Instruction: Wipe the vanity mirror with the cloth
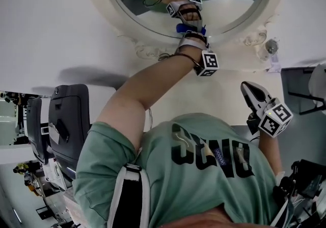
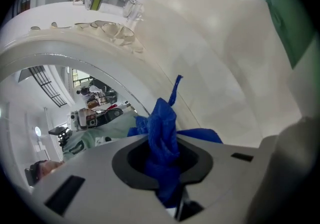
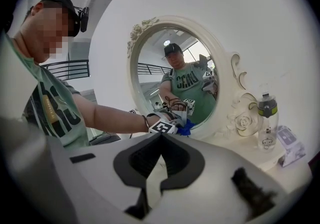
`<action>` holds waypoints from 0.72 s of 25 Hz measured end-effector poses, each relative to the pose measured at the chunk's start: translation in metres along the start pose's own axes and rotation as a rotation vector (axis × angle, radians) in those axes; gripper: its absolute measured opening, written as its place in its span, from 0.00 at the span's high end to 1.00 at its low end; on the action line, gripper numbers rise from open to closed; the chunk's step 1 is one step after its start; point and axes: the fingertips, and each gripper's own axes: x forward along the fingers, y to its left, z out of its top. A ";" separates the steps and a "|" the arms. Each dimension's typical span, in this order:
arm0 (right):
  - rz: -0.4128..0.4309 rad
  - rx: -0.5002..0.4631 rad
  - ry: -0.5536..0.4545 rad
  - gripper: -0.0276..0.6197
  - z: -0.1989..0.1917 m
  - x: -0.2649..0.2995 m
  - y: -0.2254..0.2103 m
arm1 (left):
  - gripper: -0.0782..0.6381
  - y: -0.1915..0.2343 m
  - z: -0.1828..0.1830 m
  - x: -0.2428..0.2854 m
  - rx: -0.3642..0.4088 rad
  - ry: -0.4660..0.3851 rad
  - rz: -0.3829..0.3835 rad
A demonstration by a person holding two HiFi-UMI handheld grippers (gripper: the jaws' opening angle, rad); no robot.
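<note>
White wall, white table (image 1: 51,59), bright room. Far left in the head view there's a dark chair (image 1: 66,120), not involved.

Centre: oval mirror (image 3: 172,75) in a cream carved frame, standing upright on the table. We have the left gripper (image 1: 192,36) reached out to the lower edge of the glass. Its fingers are clamped on a blue cloth (image 2: 162,138), bunched up and poking out past the tips. The cloth meets its own reflection low on the glass, so we read it as touching or just off, right by the bottom rim.

Handling, our guess: the cloth is soft, light and floppy, so grip the wad deep or it slips out mid-stroke. The mirror is fragile and free-standing, and the glass is slick. Light pressure only, or it may tip or skid.

Right of the mirror a small bottle (image 3: 267,118) stands near the frame. Further right, the right gripper (image 1: 249,89) hangs well apart from the mirror, fingers together, nothing between them.
</note>
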 end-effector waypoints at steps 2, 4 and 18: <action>-0.003 -0.020 -0.004 0.95 0.004 -0.002 0.003 | 0.79 0.004 0.009 0.003 -0.042 -0.042 -0.003; -0.014 -0.045 -0.013 0.95 0.011 -0.008 0.005 | 0.79 0.015 0.017 -0.004 -0.112 -0.122 0.012; -0.066 -0.123 -0.064 0.95 0.034 -0.045 0.015 | 0.78 0.191 -0.174 -0.248 -0.633 -0.319 0.762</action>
